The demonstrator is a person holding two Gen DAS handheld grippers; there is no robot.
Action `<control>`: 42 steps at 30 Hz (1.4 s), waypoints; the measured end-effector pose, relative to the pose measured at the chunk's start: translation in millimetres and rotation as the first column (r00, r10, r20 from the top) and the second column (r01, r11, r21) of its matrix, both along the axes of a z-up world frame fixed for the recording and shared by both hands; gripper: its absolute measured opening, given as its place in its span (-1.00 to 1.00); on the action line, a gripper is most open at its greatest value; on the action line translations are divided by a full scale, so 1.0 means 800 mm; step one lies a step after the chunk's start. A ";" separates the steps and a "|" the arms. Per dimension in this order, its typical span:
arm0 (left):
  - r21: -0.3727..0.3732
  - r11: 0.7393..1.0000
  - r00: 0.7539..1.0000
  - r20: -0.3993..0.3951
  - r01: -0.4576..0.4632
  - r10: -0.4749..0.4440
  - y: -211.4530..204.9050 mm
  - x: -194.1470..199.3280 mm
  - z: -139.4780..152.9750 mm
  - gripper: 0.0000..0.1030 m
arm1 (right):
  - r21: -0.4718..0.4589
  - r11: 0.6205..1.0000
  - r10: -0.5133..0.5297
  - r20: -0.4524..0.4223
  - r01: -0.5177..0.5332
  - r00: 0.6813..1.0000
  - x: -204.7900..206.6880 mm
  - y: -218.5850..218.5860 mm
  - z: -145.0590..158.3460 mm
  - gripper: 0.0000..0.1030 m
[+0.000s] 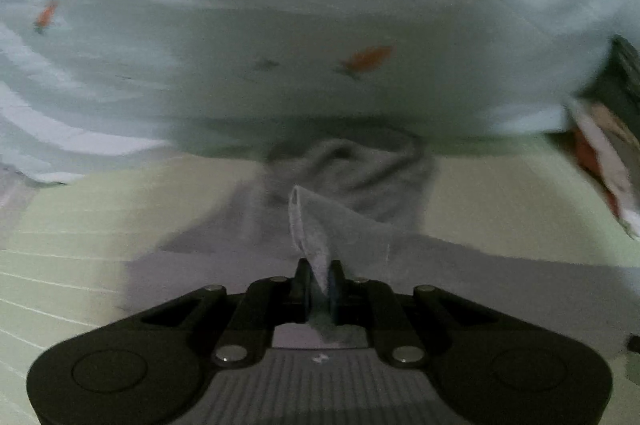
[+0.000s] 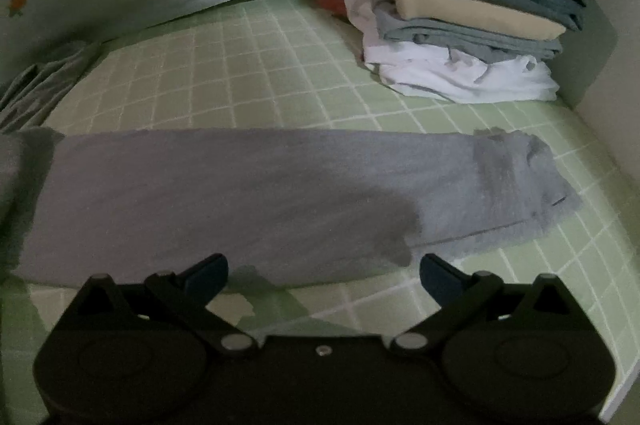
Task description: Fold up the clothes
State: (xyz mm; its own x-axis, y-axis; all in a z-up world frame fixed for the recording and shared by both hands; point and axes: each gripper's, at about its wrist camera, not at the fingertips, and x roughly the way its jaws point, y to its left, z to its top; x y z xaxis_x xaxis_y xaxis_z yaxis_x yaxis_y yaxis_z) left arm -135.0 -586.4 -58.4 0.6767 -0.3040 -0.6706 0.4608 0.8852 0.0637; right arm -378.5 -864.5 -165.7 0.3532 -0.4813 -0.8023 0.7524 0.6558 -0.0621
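Grey cloth (image 2: 224, 193) lies stretched flat across the green checked bed sheet (image 2: 248, 73); the left gripper (image 1: 320, 277) is pressed together, pinching a raised corner of it; the right gripper (image 2: 324, 273) hangs spread wide just above its near edge, gripping nothing; a stack of folded clothes (image 2: 472, 13) sits beyond, well apart.

right gripper (image 2: 324, 271) jaws wide apart, empty | grey garment (image 2: 240, 197) flat on green checked sheet (image 2: 260, 73)
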 end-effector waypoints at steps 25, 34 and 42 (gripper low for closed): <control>0.036 0.978 0.964 -0.165 -0.207 0.210 0.128 0.101 -0.067 0.30 | -0.041 0.999 -0.023 -0.032 0.021 0.999 0.070 0.087 0.028 1.00; -0.007 0.961 0.957 -0.091 -0.277 0.275 0.086 -0.006 -0.028 0.64 | -0.046 0.998 0.034 0.061 -0.031 0.998 0.012 0.024 0.032 1.00; -0.037 0.971 0.967 -0.103 -0.238 0.233 0.038 -0.115 -0.022 0.72 | -0.090 0.996 0.002 0.070 0.004 0.998 -0.049 -0.064 0.021 1.00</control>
State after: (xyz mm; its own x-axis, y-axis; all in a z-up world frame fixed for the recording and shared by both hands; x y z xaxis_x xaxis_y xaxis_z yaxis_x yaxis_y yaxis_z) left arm -226.9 -555.9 -76.2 0.6656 -0.1776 -0.7249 0.2405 0.9705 -0.0169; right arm -418.0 -915.8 -149.3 0.4061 -0.5510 -0.7290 0.7578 0.6489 -0.0683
